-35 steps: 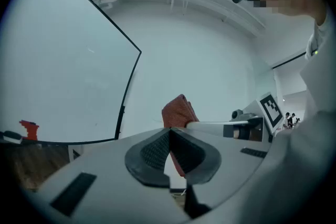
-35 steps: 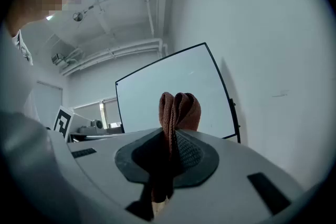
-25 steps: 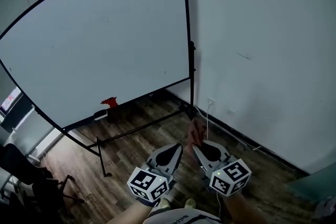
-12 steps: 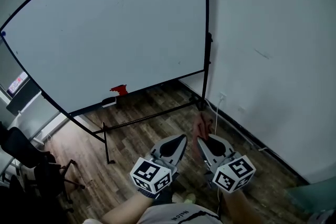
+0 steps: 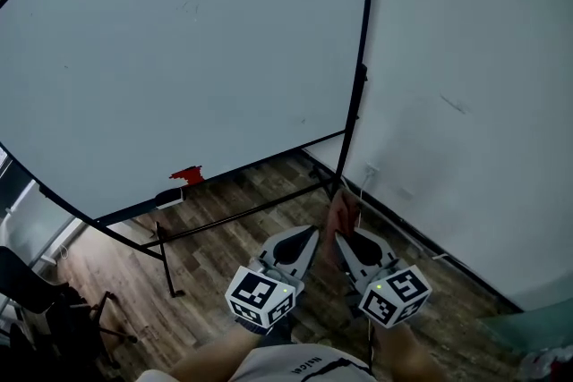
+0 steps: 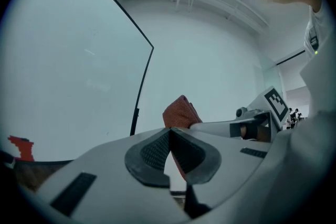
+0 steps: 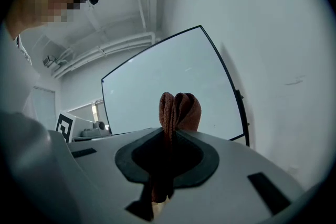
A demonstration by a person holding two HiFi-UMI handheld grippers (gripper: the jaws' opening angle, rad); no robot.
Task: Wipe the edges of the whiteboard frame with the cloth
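Clamped between the closed jaws of the right gripper [image 7: 169,134], one reddish-brown cloth [image 7: 178,107] is seen standing up past the fingertips in folded lobes, with its lower part hanging down through the gap behind the pads. The cloth is held well apart from the whiteboard [image 5: 179,58] and from its thin black frame [image 5: 367,13], in front of the board's lower right corner. The left gripper [image 6: 169,131] is seen with its jaws brought together at the tips and nothing between them, just beside the right gripper. Two grippers, one cloth and one whiteboard are counted, and one small red object [image 5: 186,175] is seen at the board's bottom edge. Only in the head view are the wooden floor [image 5: 215,237], the black stand leg [image 5: 164,257] and a dark chair [image 5: 36,291] shown. Only in the left gripper view is the cloth seen from the side, jutting from the right gripper. The folds of the cloth are shown only in the right gripper view.
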